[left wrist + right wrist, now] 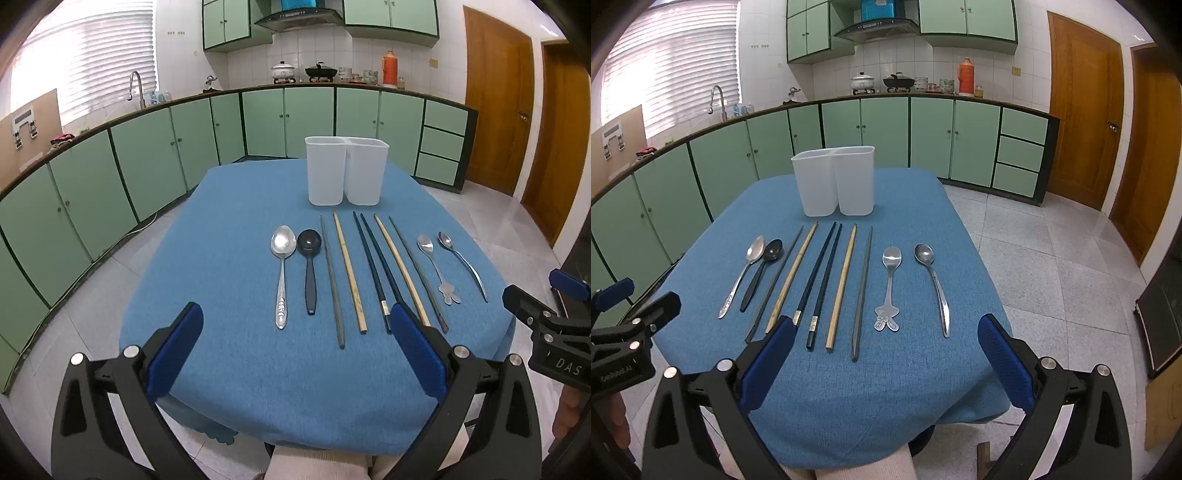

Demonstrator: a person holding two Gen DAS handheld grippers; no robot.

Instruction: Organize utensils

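Note:
A white two-compartment holder stands at the far side of the blue table. In front of it lie a row of utensils: a large steel spoon, a black spoon, several chopsticks, a small spoon with a figure-shaped handle end and a plain small spoon. My left gripper is open and empty above the near table edge. My right gripper is open and empty, also at the near edge.
Green kitchen cabinets run along the left and back walls, with a sink tap and pots on the counter. Wooden doors are at the right. Tiled floor surrounds the table.

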